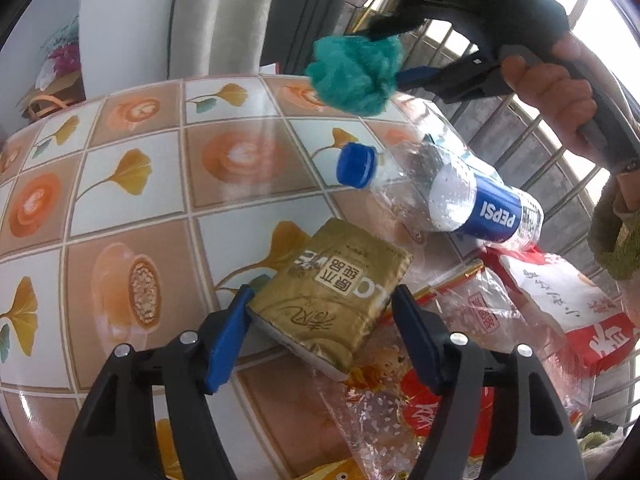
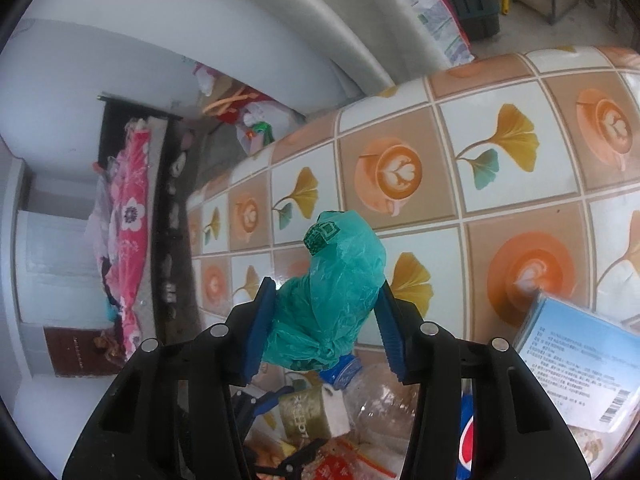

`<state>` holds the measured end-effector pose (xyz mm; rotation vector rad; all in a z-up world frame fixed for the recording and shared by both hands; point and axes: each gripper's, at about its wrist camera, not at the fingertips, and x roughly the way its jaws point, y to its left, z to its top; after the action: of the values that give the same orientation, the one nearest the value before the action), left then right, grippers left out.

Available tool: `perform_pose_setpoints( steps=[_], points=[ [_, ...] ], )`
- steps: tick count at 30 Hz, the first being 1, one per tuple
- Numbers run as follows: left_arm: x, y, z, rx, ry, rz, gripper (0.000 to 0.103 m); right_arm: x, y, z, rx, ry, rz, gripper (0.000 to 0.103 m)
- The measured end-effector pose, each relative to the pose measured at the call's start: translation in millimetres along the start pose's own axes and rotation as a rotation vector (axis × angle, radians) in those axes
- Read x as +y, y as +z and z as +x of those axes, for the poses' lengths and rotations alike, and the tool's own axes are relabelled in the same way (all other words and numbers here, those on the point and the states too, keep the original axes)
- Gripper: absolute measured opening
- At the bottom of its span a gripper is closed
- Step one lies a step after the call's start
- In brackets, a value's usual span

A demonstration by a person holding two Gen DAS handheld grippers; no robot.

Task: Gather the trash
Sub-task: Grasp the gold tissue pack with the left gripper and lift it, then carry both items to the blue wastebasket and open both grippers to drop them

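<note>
Left tool squeezes gold tissue pack near table edge, beside wrappers. Right tool grips green bag above table. Bottle lies on wrappers.

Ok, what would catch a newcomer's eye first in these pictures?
The crumpled teal plastic bag pinched in the right claw above the table. Next, the gold tissue pack gripped by the left claw, with a clear Pepsi bottle lying just beyond it on the coffee-and-leaf patterned tablecloth.
</note>
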<state>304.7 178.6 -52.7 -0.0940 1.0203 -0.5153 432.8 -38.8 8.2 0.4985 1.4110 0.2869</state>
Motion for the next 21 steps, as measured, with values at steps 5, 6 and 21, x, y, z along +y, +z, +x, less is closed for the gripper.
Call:
perform_pose_setpoints(
  steps=[5, 6, 21],
  points=[
    [15.3, 1.1, -18.9, -0.050, -0.009, -0.074, 0.068, 8.2, -4.4, -18.7, -0.024, 0.067, -0.012, 0.046],
    [17.4, 1.6, -24.1, -0.061, -0.008, -0.086, 0.068, 12.8, -6.3, -20.2, -0.031, 0.075, -0.017, 0.046],
    [-56.6, -17.0, -160.8, -0.310, -0.001, -0.116, 0.068, 2.7, -133.6, -176.4, -0.223, 0.265, -0.170, 0.046]
  ],
)
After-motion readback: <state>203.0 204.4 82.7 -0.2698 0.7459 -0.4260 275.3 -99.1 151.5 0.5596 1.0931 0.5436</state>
